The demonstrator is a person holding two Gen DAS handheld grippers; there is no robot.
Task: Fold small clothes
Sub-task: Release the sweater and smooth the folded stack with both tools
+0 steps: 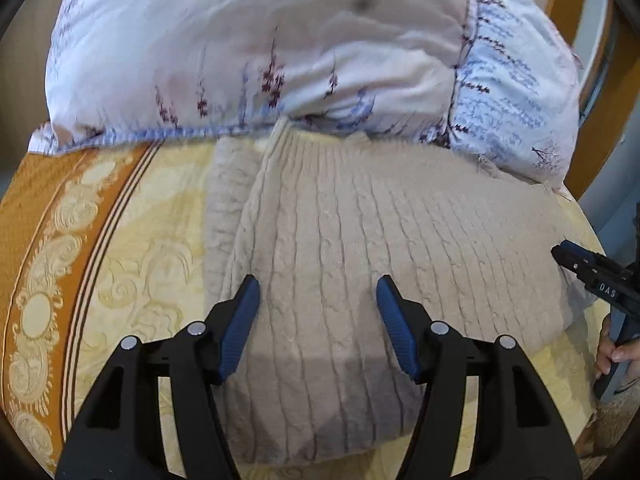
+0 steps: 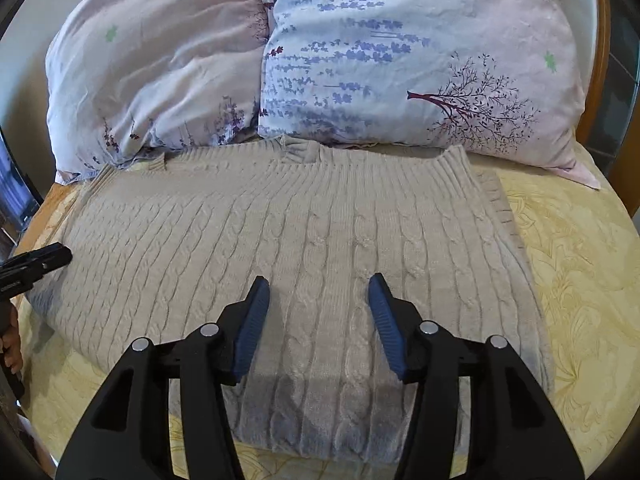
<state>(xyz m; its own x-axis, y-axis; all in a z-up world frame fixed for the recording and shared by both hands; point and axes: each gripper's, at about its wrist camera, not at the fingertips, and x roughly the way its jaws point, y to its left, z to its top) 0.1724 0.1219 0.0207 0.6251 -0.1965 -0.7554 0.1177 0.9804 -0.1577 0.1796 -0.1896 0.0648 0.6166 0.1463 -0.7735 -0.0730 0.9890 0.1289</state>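
A beige cable-knit sweater (image 1: 360,240) lies flat on the bed, its neck end towards the pillows; it also shows in the right wrist view (image 2: 300,232). A folded-in layer shows along its left side (image 1: 228,200). My left gripper (image 1: 318,284) is open and empty, hovering over the sweater's near left part. My right gripper (image 2: 319,280) is open and empty over the sweater's near middle. The right gripper shows at the right edge of the left wrist view (image 1: 588,268); the left gripper shows at the left edge of the right wrist view (image 2: 36,260).
Two floral pillows (image 2: 400,60) (image 2: 152,72) lie against the sweater's far edge. A yellow patterned bedspread (image 2: 580,280) with an orange border (image 1: 44,220) covers the bed. A wooden headboard (image 2: 600,60) stands at the far right.
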